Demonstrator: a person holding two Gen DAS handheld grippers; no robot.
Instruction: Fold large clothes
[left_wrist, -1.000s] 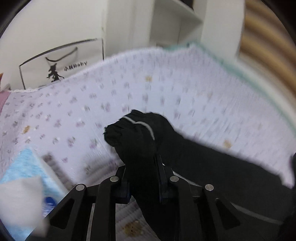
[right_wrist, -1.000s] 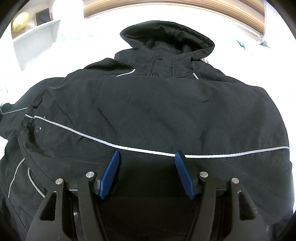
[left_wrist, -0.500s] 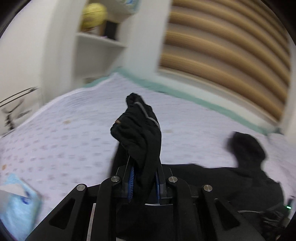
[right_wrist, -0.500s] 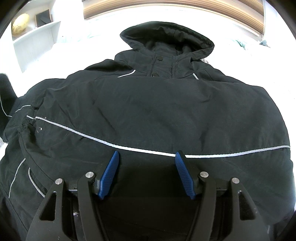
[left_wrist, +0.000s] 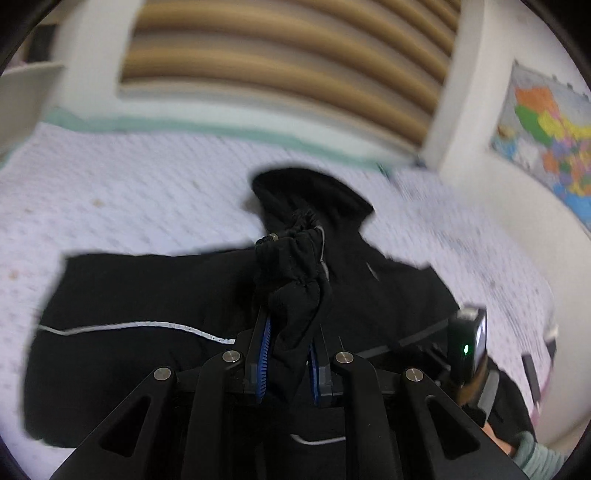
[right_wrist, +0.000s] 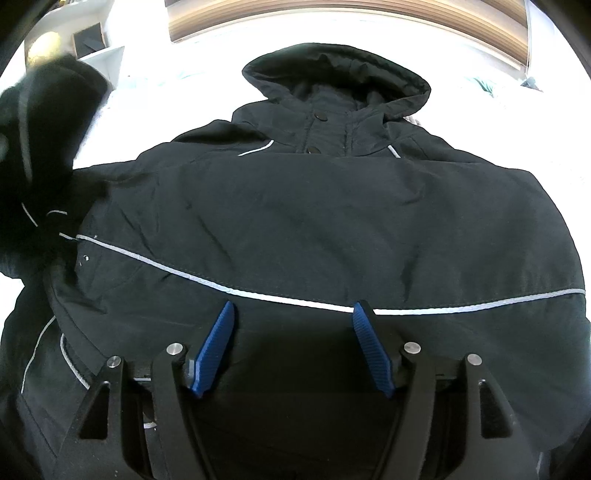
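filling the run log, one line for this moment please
left tool: shut on sleeve cuff | right tool: open over jacket | bed

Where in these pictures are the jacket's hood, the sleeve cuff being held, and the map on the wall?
hood (right_wrist: 332, 70): right wrist view, on its dark rim.
cuff (left_wrist: 291, 258): left wrist view, on the bunched fabric above the left gripper (left_wrist: 288, 328).
map (left_wrist: 546, 147): left wrist view, on its coloured middle.

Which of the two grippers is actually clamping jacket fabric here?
The left gripper: its blue pads are shut on the bunched black sleeve cuff. The right gripper hovers open over the jacket.
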